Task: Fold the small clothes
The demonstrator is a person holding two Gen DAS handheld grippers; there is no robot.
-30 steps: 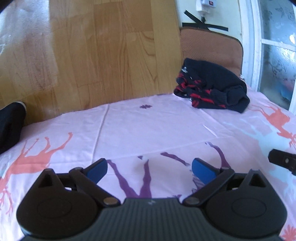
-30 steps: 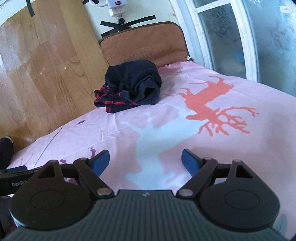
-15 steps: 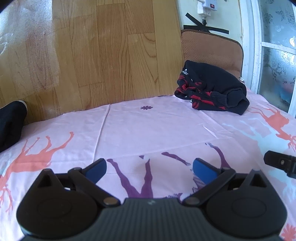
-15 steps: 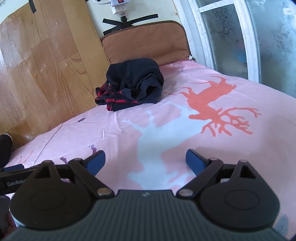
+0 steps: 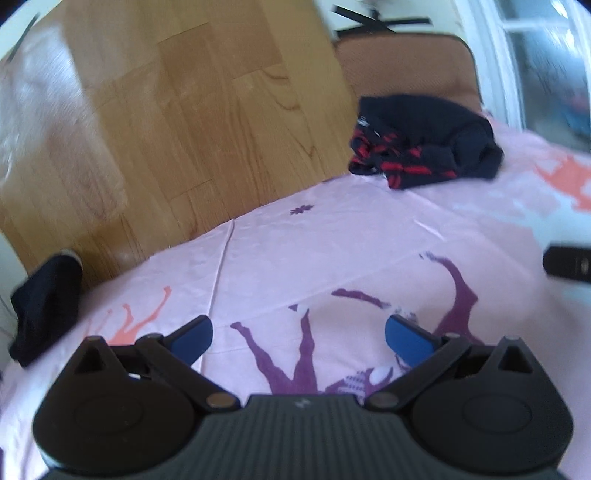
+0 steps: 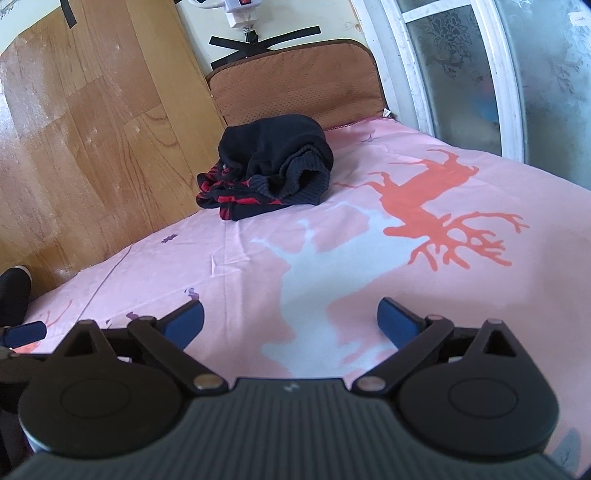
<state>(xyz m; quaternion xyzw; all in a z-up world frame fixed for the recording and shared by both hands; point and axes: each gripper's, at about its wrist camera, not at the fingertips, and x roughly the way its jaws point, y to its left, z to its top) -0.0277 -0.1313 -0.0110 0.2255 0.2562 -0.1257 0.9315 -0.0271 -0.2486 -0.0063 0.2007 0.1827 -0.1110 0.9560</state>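
A crumpled dark navy garment with red stripes (image 5: 424, 151) (image 6: 269, 166) lies bunched at the far end of the pink deer-print bed sheet (image 5: 332, 258) (image 6: 369, 240), near the brown headboard cushion. My left gripper (image 5: 298, 338) hovers low over the sheet well short of the garment, jaws wide apart, nothing between them. My right gripper (image 6: 291, 320) also hangs over the sheet, its jaws still opening and empty. Another dark cloth (image 5: 44, 302) lies at the sheet's left edge.
A wooden panel wall (image 5: 166, 129) runs along the left side. A brown cushion (image 6: 295, 85) stands behind the garment, a window frame (image 6: 480, 74) on the right. A power strip (image 6: 243, 11) hangs above. The right gripper's finger shows at the left view's right edge (image 5: 569, 264).
The left wrist view has rolled and shifted, now blurred, with the garment sitting further right. The right gripper's jaws have spread wider; the right hand has stayed in place.
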